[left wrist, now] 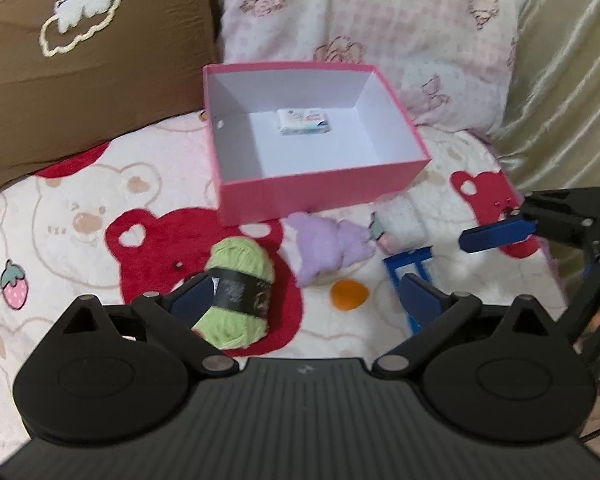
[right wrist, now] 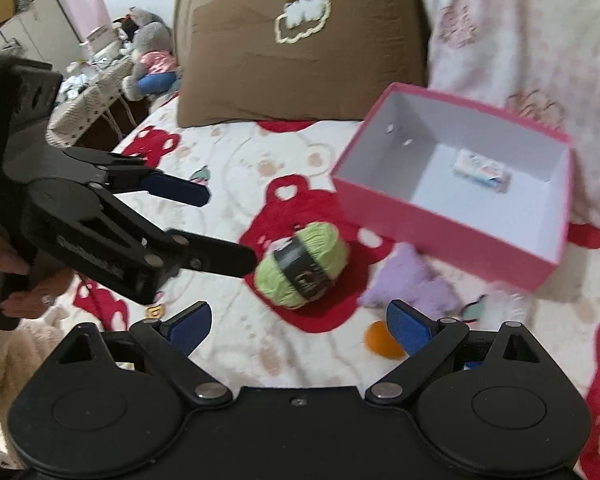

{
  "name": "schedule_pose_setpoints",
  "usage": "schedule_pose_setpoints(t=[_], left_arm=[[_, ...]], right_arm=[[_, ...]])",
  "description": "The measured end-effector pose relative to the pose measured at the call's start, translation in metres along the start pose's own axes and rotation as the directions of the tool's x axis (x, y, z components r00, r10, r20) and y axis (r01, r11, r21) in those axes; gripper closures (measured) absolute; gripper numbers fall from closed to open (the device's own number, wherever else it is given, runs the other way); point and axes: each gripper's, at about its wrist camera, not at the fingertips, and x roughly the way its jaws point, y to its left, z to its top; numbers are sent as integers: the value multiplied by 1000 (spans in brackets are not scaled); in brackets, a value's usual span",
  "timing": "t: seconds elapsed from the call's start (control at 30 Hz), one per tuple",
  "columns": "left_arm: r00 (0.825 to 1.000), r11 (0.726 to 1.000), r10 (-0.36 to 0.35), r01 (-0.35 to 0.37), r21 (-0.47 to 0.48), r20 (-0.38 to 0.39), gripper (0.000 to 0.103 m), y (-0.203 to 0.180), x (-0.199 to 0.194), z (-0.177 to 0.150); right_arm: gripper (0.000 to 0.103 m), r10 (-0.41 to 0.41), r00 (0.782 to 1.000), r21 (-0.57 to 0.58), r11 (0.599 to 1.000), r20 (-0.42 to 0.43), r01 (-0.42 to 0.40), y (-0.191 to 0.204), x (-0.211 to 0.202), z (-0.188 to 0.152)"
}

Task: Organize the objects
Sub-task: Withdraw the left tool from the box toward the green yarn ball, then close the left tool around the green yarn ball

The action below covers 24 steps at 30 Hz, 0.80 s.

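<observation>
A green yarn ball [left wrist: 236, 292] with a black band lies on the bear-print bedspread, just ahead of my left gripper [left wrist: 306, 298]. That gripper is open, and its left finger is beside the ball without pressing it. Behind the ball stands an open pink box [left wrist: 320, 196] with a small printed packet [left wrist: 304, 122] inside. In front of the box lie a purple plush [left wrist: 332, 250], an orange piece [left wrist: 348, 294], a blue frame [left wrist: 412, 264] and a white packet [left wrist: 396, 220]. My right gripper [right wrist: 300, 326] is open and empty above the bedspread, short of the yarn ball [right wrist: 304, 266] and orange piece [right wrist: 380, 338]. The left gripper [right wrist: 228, 228] shows there, spread wide.
A brown pillow [left wrist: 80, 80] and a pink-patterned quilt [left wrist: 380, 20] stand behind the box. A gold curtain [left wrist: 572, 80] hangs at the right. Past the bed's far edge are a grey plush toy [right wrist: 152, 60] and cluttered furniture. A hand [right wrist: 20, 280] holds the left gripper.
</observation>
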Motion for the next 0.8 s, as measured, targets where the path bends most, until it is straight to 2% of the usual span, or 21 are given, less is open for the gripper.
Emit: schedule_pose_setpoints(t=[0.27,0.5,0.63,0.73,0.8], left_arm=[[1000,1000,17,-16,21,-7,2,21,8,-15],[1000,1000,-19,19,23,6,2,36,16,-22],[999,1000,3,-3,4,-37,3,49,34,-28],[999,1000,23,-23,20,-41,3,57,45,-32],[999,1000,11,-11,24,-36,4,62,51,-35]], right_arm=[[7,37,999,-15,999,-27,-38,14,20,-6],[7,54,997,-21,998,-56,-55,22,43,-8],[7,84,994,-7,996,-69,-85,23,64,-8],[7,100,992,17,995,-70,-100,22,79,-8],[7,117,991,37,993,-70,-115,21,88,-8]])
